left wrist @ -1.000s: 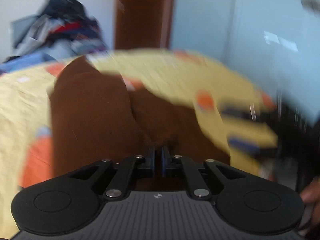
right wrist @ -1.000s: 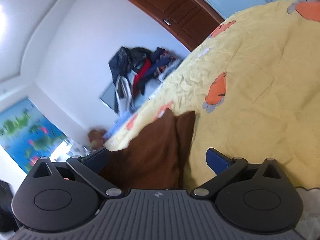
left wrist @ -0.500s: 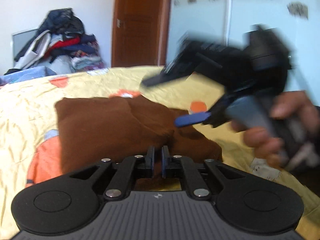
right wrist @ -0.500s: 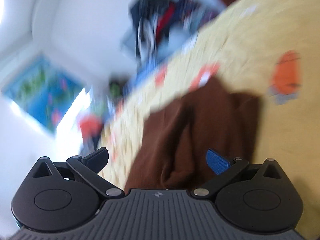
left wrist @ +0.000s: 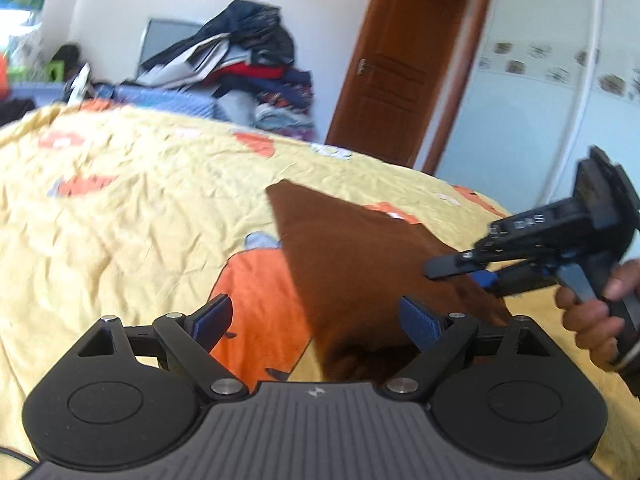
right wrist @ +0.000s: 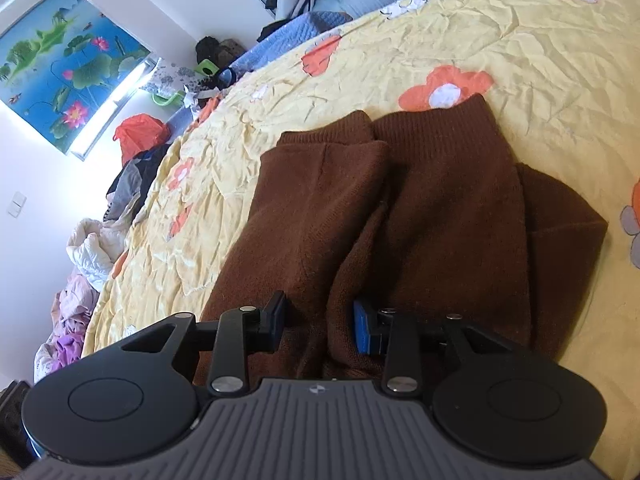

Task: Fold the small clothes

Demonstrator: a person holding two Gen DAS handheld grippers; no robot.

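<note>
A brown knitted garment (right wrist: 440, 200) lies partly folded on the yellow flowered bed sheet (right wrist: 520, 40), its ribbed ends pointing away. My right gripper (right wrist: 320, 320) is low over its near edge with the jaws closing. A raised fold of the knit stands between the pads, which do not squeeze it. In the left wrist view the garment (left wrist: 360, 260) runs ahead and to the right. My left gripper (left wrist: 316, 320) has its jaws opening wide and holds nothing, with the garment's near end lying below them. The right gripper (left wrist: 460, 272) reaches in from the right, held by a hand (left wrist: 592, 312).
A heap of clothes (left wrist: 248, 60) is stacked beyond the bed's far side, next to a brown door (left wrist: 400, 72). More crumpled laundry (right wrist: 92, 256) lies off the bed's left edge. The sheet (left wrist: 120, 220) spreads wide to the left of the garment.
My left gripper was shut on the brown garment; it has let go and its jaws stand wide. My right gripper swung down onto the garment's edge and its jaws narrowed.
</note>
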